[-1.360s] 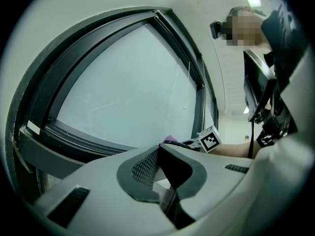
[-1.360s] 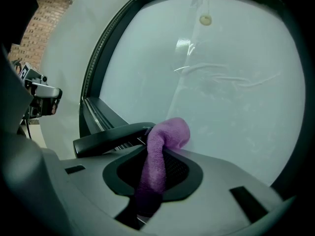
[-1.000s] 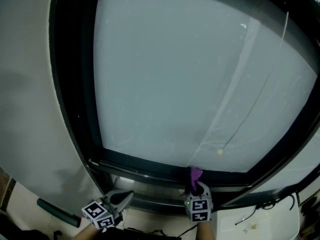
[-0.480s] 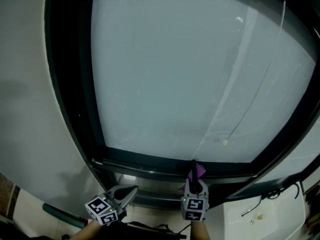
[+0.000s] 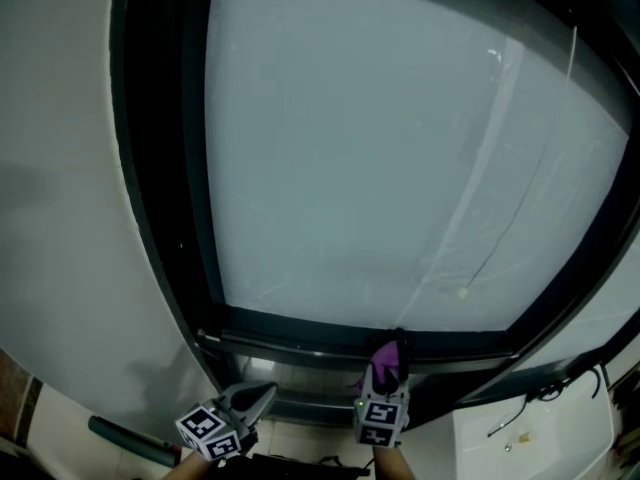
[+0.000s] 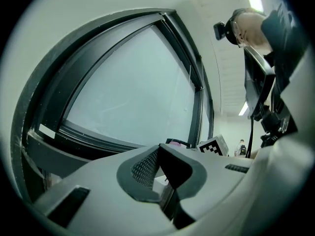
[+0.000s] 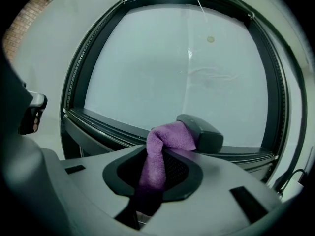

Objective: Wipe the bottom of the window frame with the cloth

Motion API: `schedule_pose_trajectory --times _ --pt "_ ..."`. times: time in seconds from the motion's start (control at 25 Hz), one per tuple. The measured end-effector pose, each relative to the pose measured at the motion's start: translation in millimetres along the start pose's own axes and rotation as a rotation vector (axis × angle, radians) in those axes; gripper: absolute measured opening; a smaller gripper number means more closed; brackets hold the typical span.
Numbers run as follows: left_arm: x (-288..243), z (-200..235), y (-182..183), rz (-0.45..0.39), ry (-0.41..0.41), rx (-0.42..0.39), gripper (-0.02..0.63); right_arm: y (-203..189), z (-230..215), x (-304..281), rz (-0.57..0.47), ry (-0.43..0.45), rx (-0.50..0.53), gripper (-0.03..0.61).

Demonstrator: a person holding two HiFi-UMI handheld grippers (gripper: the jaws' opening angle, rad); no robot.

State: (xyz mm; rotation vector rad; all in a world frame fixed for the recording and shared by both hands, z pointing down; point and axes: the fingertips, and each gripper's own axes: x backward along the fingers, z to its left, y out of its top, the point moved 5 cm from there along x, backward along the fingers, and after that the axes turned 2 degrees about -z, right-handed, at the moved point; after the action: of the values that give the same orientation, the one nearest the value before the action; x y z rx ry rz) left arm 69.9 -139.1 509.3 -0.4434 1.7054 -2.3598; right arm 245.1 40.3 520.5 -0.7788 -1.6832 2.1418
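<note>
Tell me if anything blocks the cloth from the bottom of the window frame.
Nothing visible does. The right gripper holds the cloth just in front of the bottom frame, with only open air between them. Whether the cloth touches the frame, I cannot tell.

cord bead (image 5: 462,293) dangling lower right | dark tube (image 5: 125,436) down by the white wall (image 5: 60,218) | white box (image 5: 520,443), cable (image 5: 548,392) on top

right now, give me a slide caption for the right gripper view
Right gripper shut on a purple cloth, facing the bottom rail of the dark window frame.
</note>
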Motion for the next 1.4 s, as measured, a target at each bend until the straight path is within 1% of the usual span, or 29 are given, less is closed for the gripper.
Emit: schedule_pose_trajectory --times 0.12,0.24,0.48,0.6,1.0,1.2,1.4 --pt "8 3 1 -0.011 0.017 0.008 0.003 2 10 -1 0.000 -0.016 0.008 0.084" --pt "12 8 1 -0.019 0.020 -0.005 0.003 4 17 -3 -0.007 -0.042 -0.002 0.084" --pt "16 11 5 -0.025 0.021 -0.025 0.003 23 17 -16 -0.004 -0.040 -0.121 0.084" --pt "19 12 5 -0.018 0.005 -0.041 0.003 30 14 -24 0.021 -0.041 -0.168 0.084" --pt "34 8 11 -0.006 -0.013 -0.047 0.003 47 13 -48 0.145 0.051 -0.298 0.084" --pt "50 9 18 -0.002 0.015 -0.047 0.003 50 14 -60 0.202 0.103 -0.300 0.084" --pt "66 18 15 -0.007 0.055 -0.057 0.003 50 19 -63 0.217 0.146 -0.292 0.084"
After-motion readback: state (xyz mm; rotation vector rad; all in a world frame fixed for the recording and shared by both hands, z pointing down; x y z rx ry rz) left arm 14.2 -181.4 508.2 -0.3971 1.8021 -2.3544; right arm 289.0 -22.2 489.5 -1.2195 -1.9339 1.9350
